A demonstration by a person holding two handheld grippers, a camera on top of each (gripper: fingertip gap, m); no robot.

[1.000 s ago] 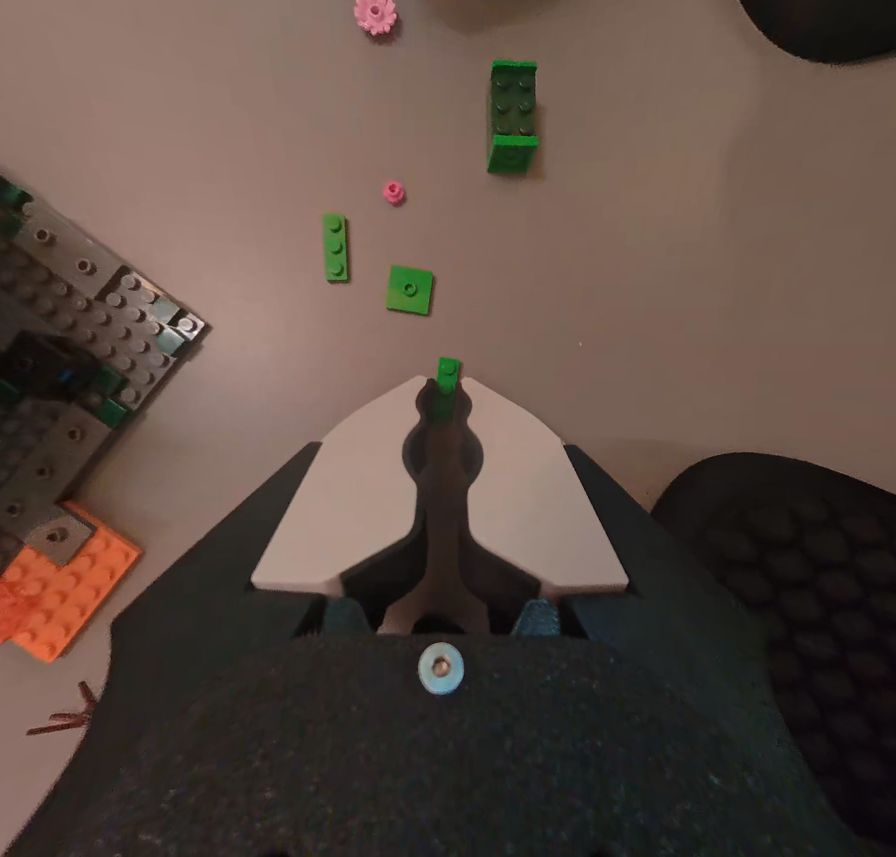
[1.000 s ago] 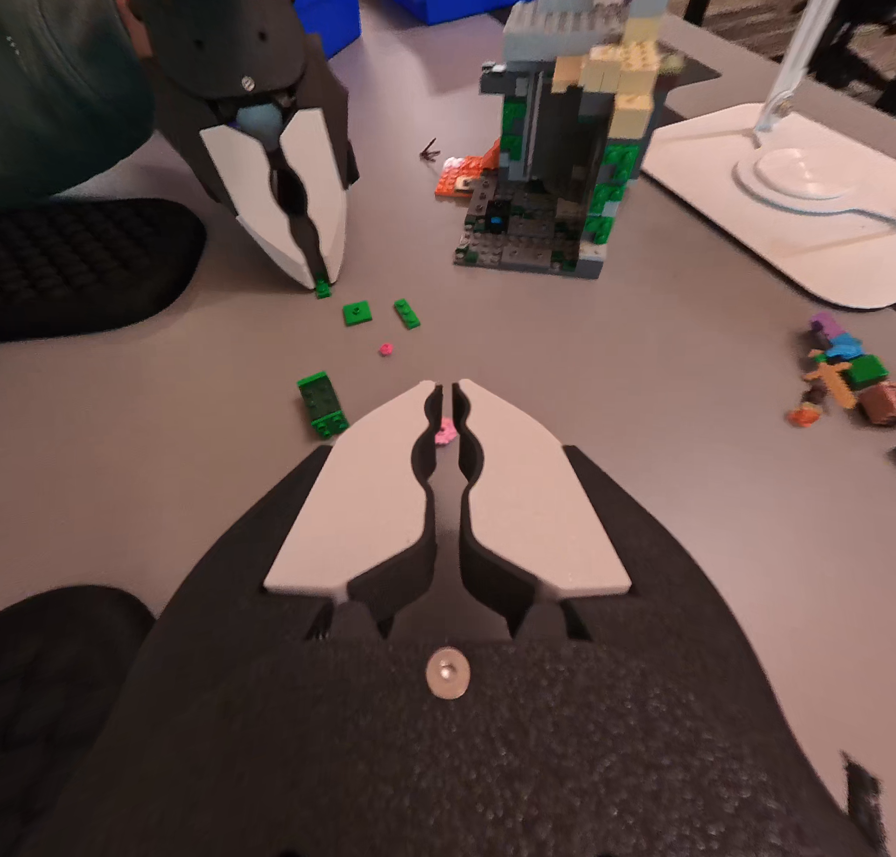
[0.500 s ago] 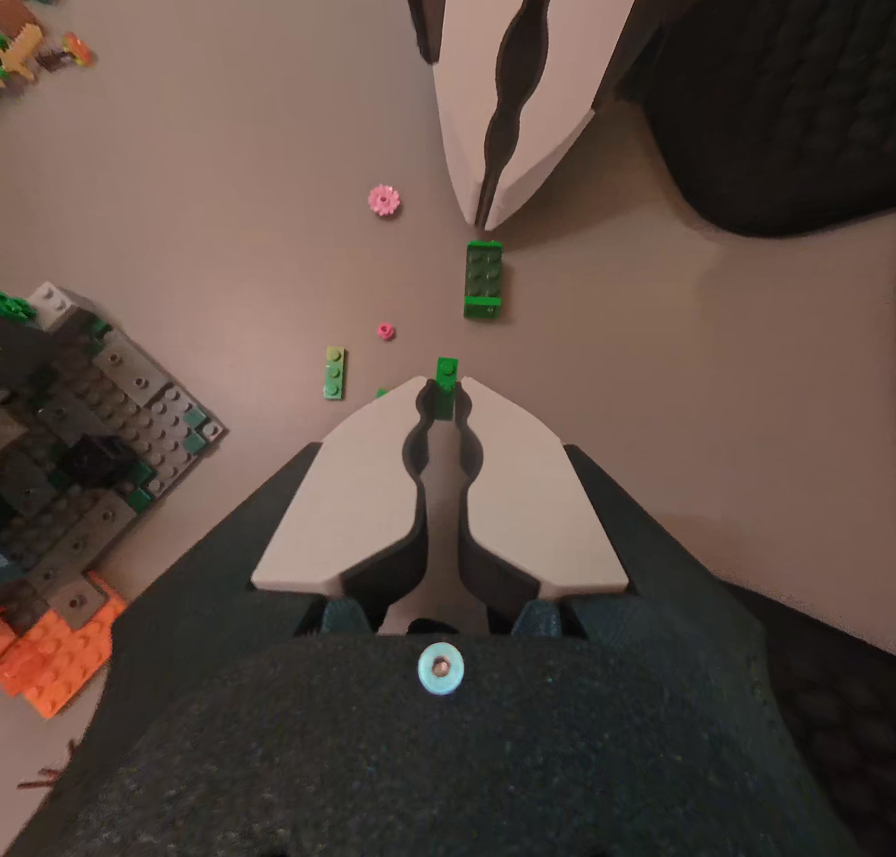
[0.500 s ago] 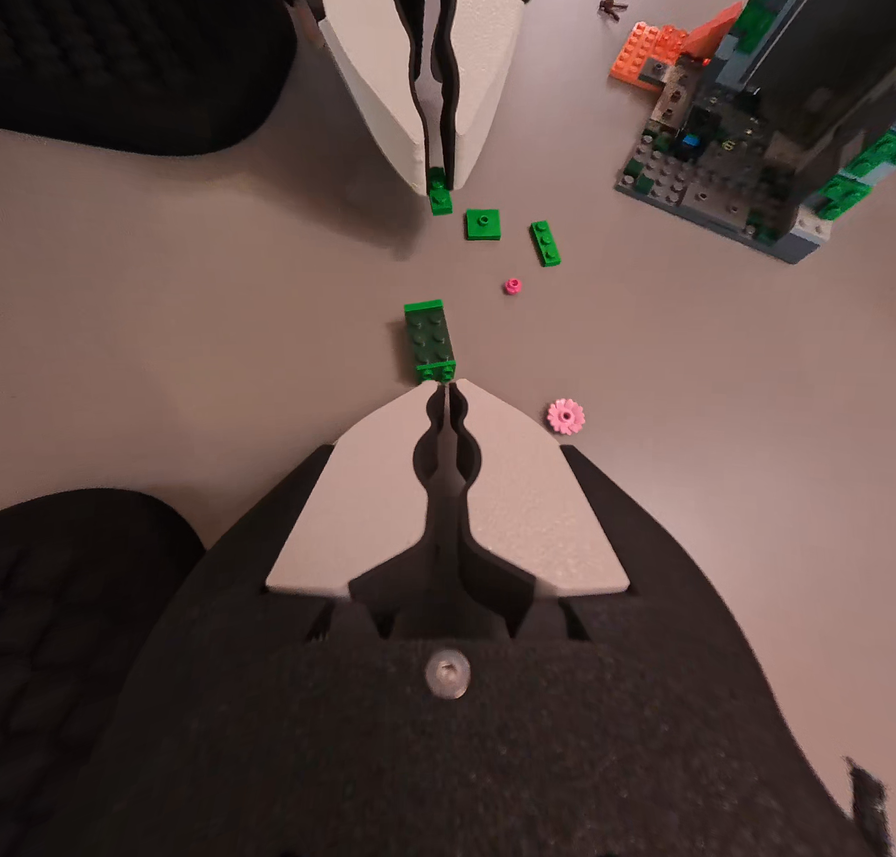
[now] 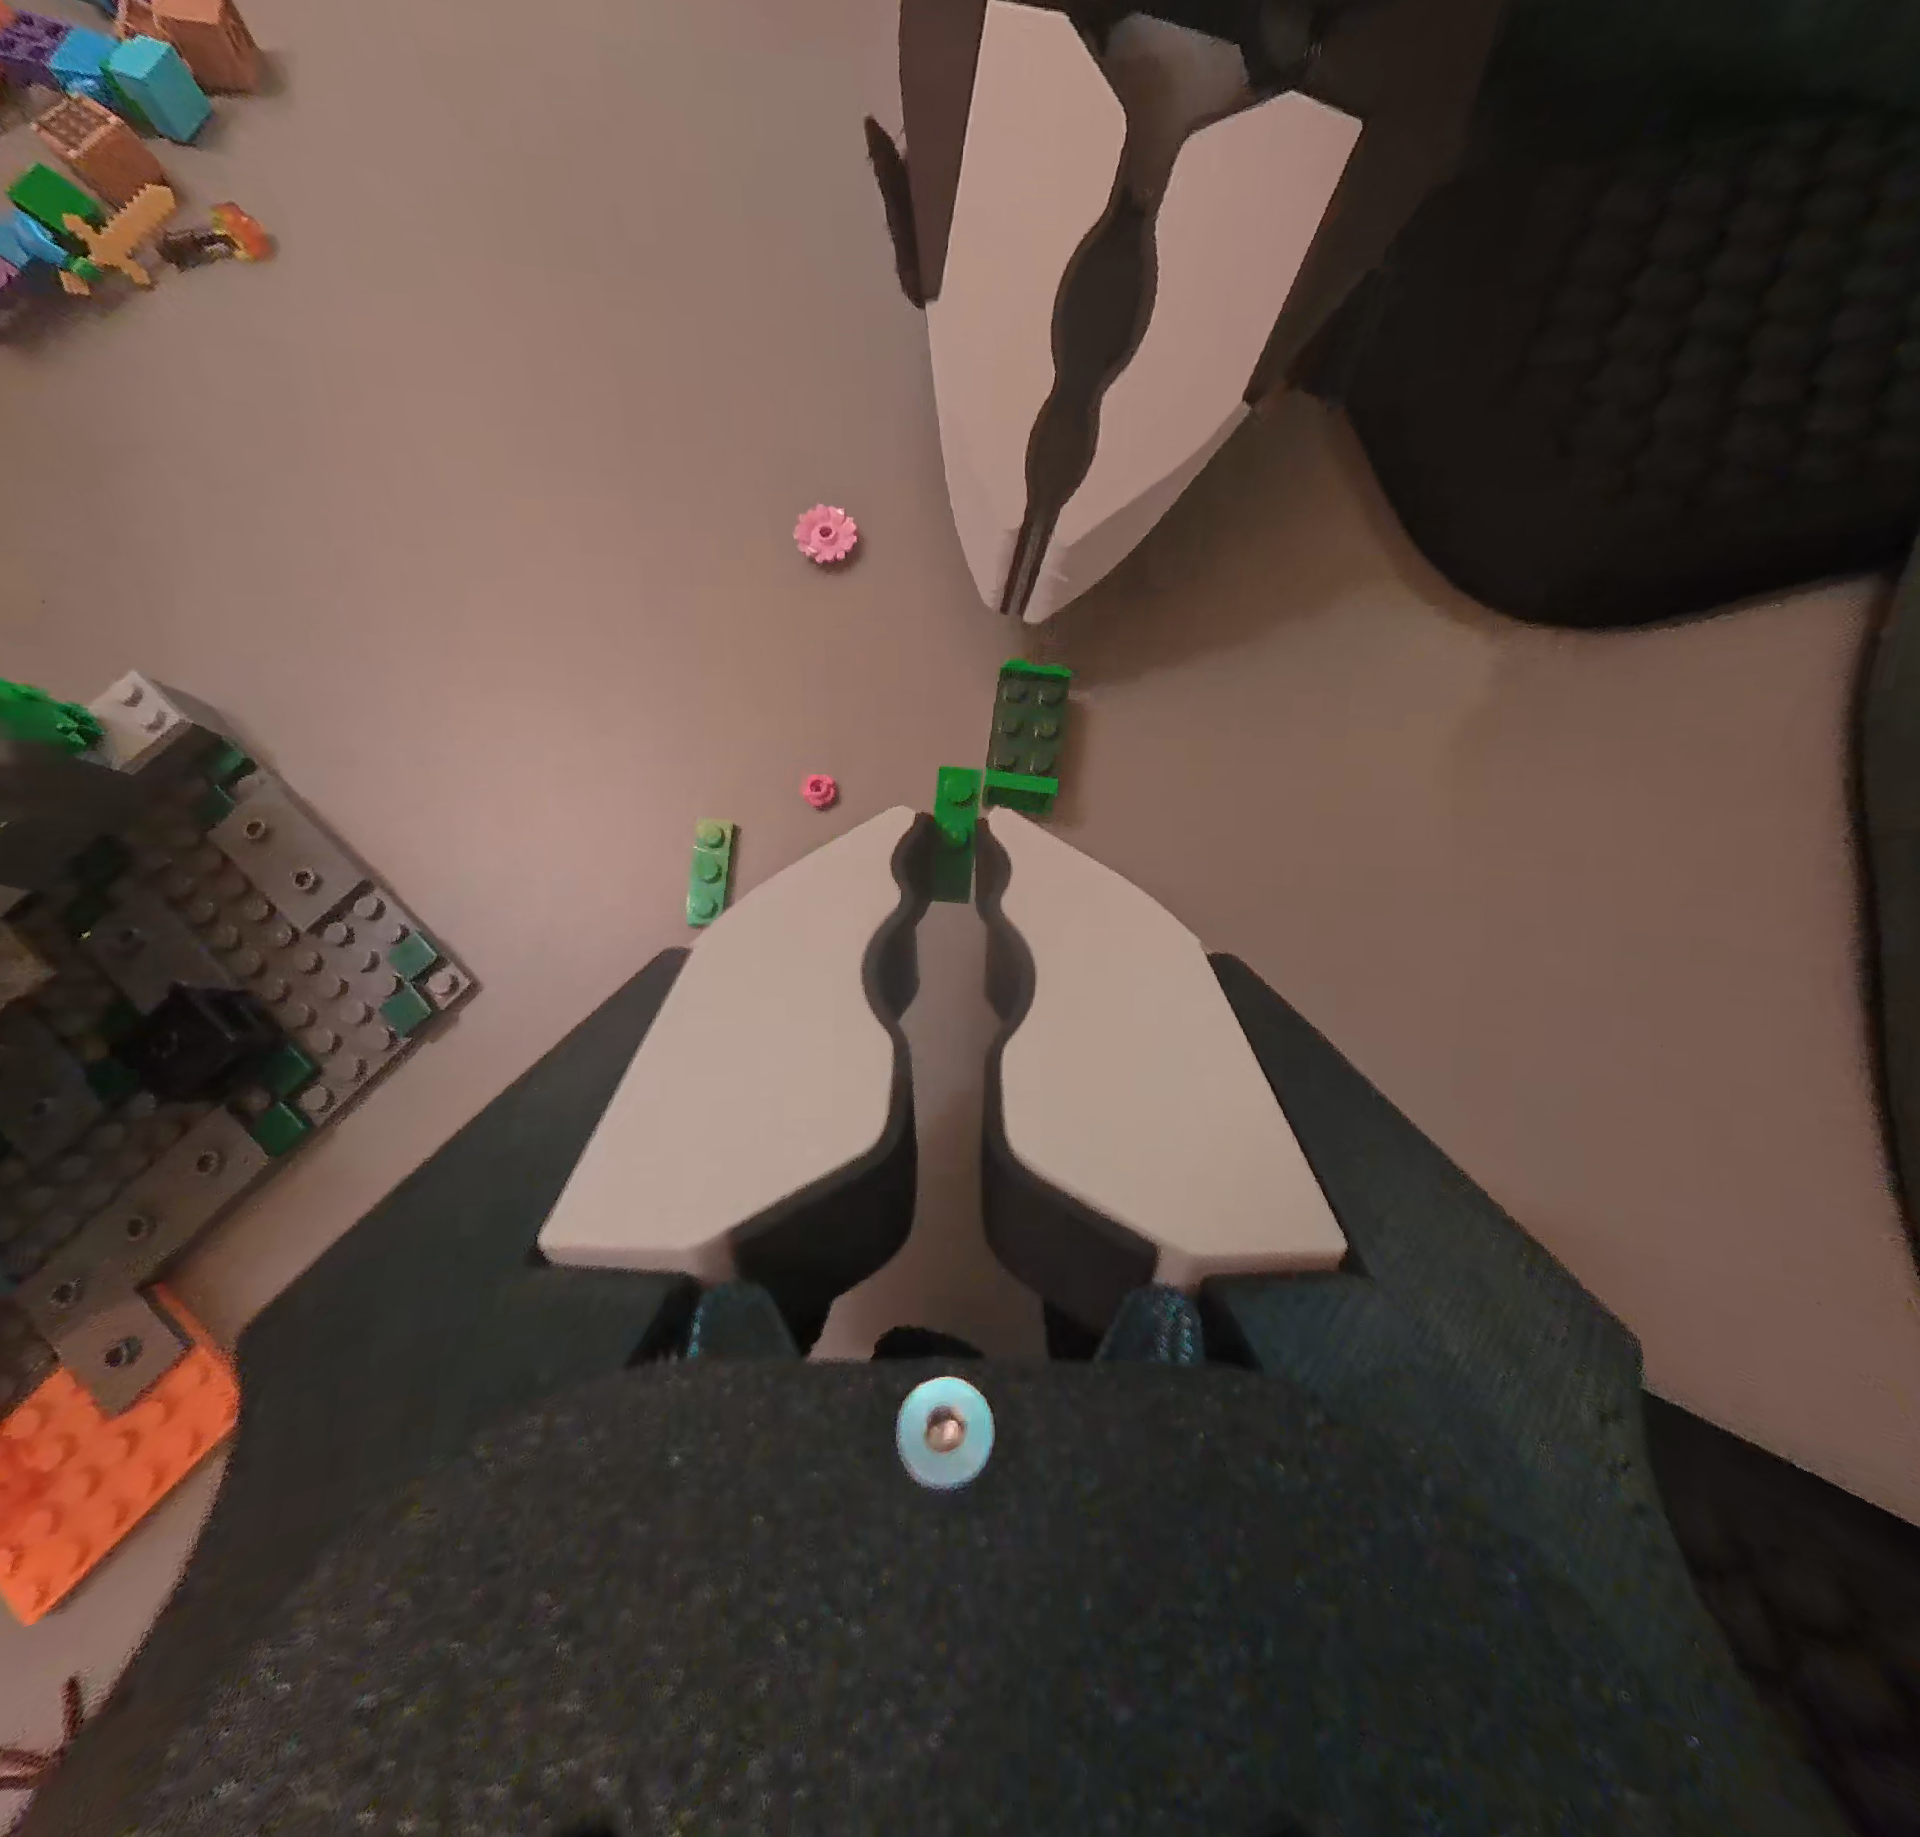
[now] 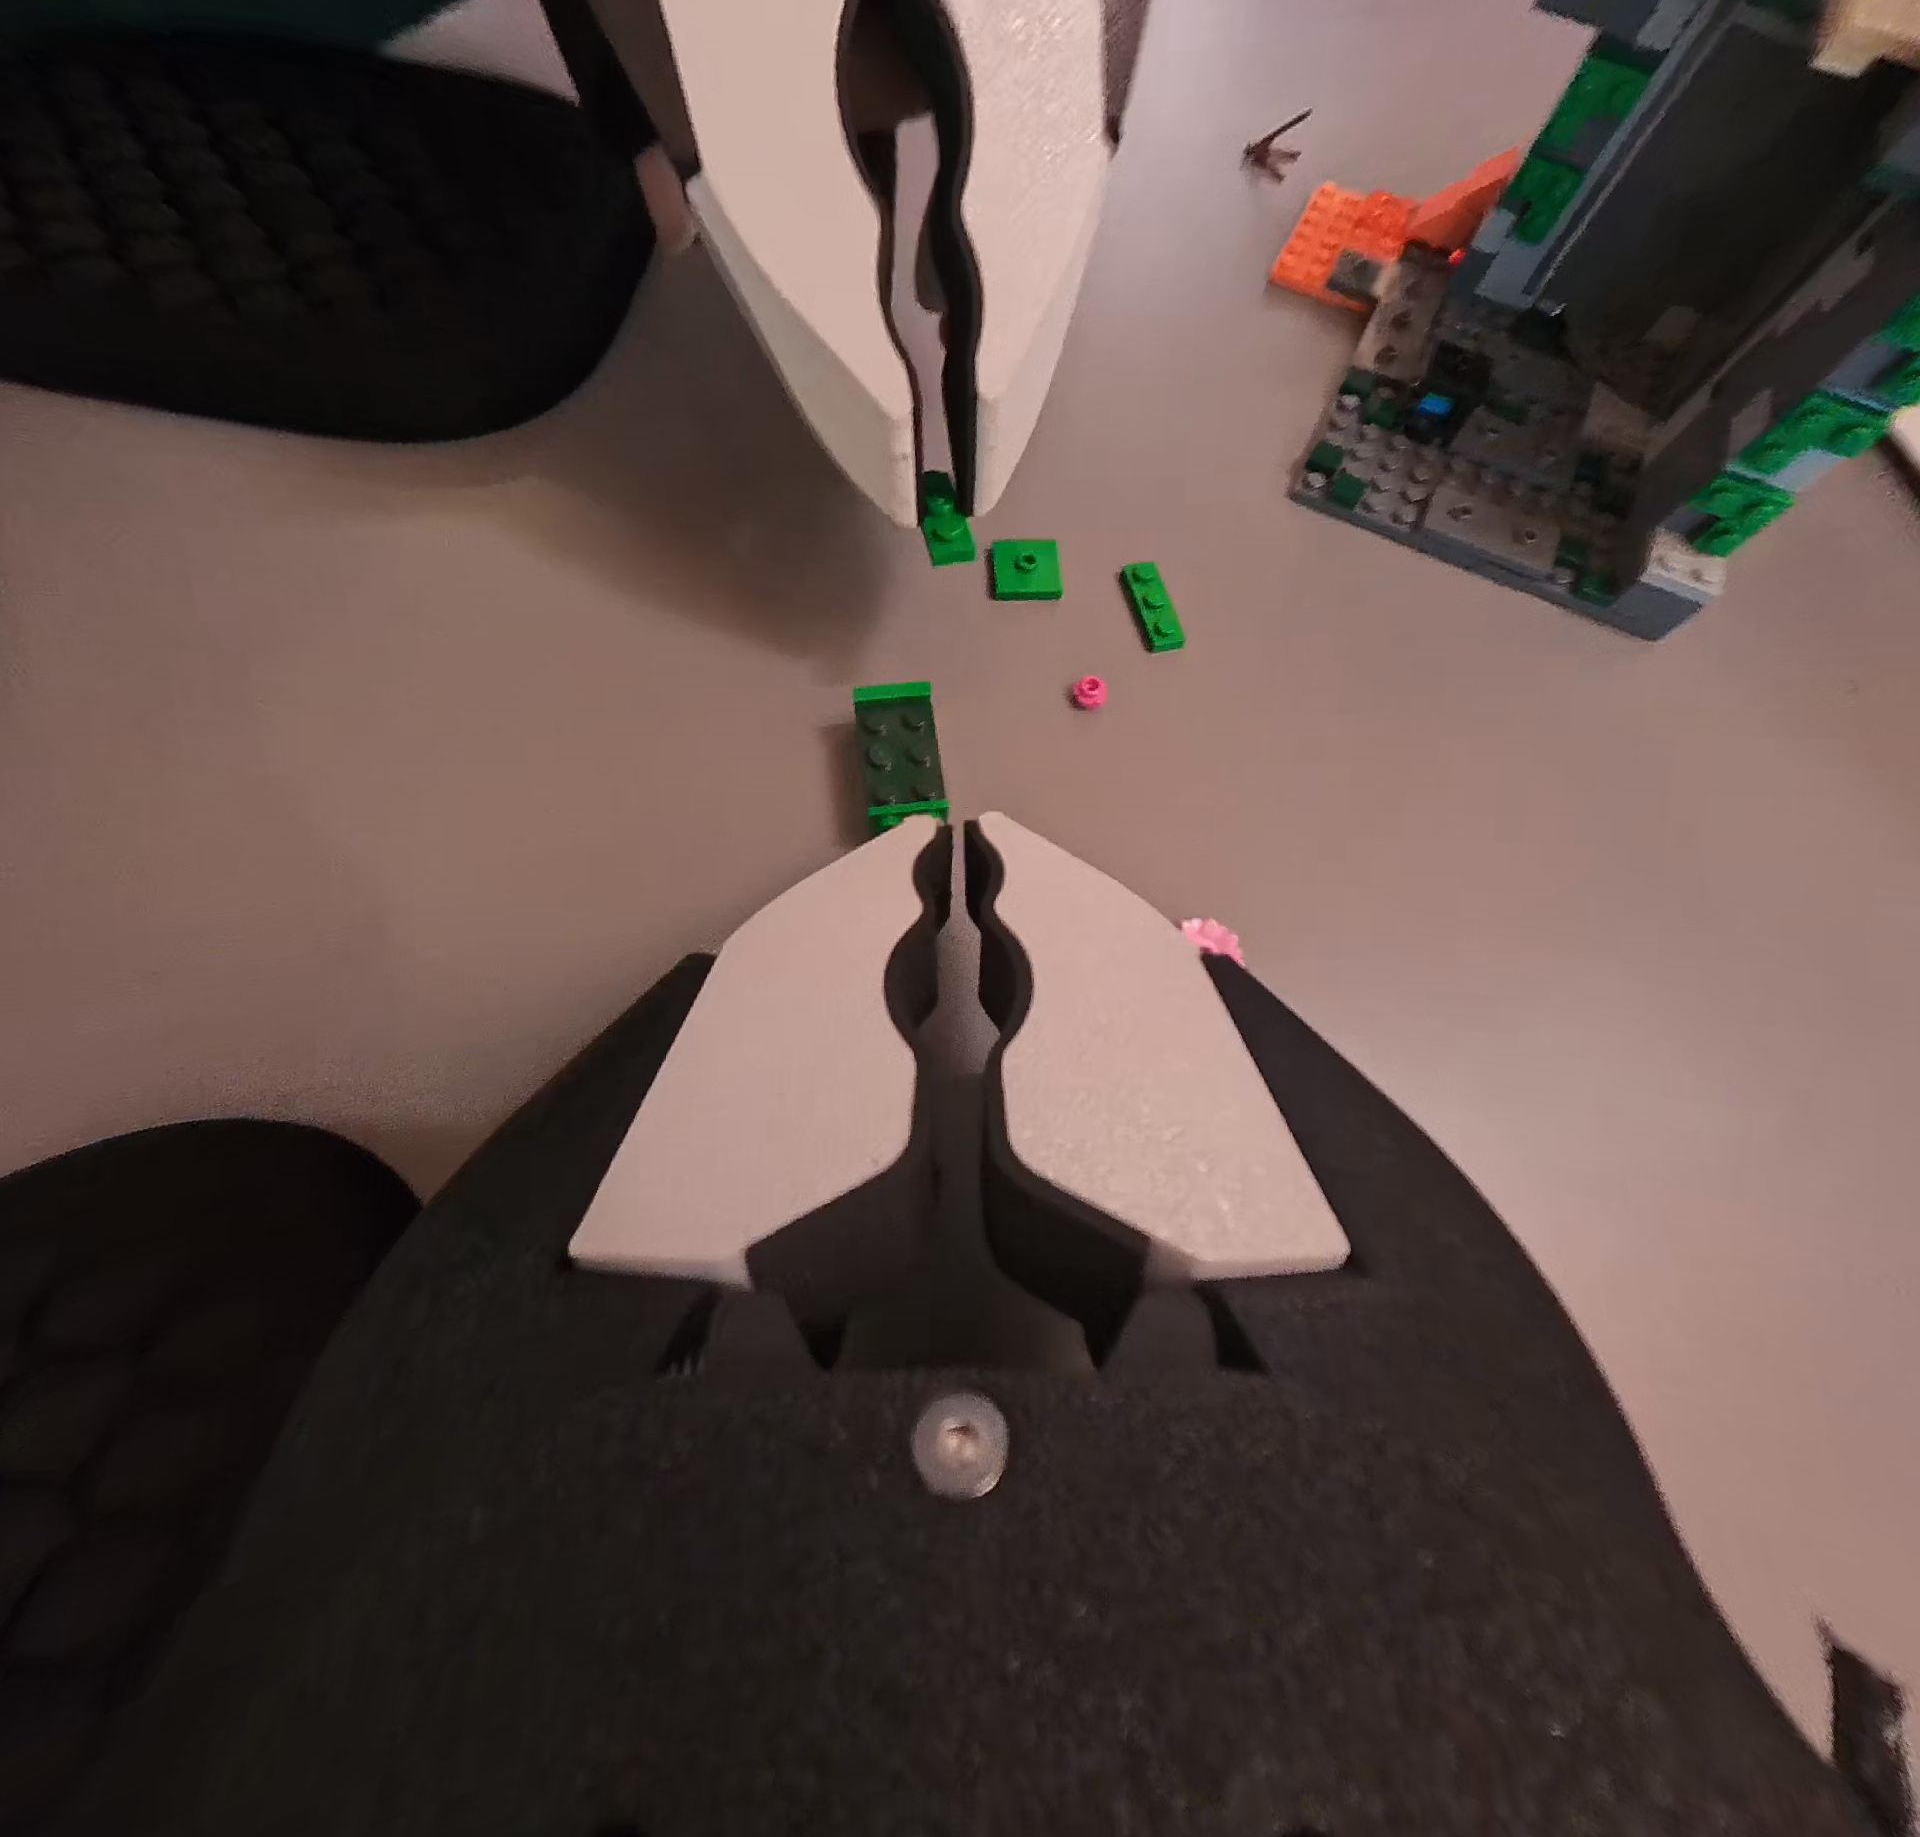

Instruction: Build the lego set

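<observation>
We grip small green plate [image 5: 956, 831] in left gripper [image 5: 951, 831], pinched at tips, just above table. Dark green brick [image 5: 1029, 733] lies just ahead, long axis toward right gripper [image 6: 958, 826]; that one's fingers nearly closed, empty, touching brick's end.

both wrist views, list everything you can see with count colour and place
small plate: 1, green, in left gripper's tips
2x4 brick: 1, dark green, just ahead of right gripper
square plate: 1, green, beside small plate
strip plate: 1, green, right of square plate
stud: 1, pink, table centre
flower: 1, pink, by right gripper
build: 1, grey-green, orange base
loose pile: mixed colours, far corner
pads: 2, black
left gripper: shut on plate
right gripper: shut, empty
</observation>
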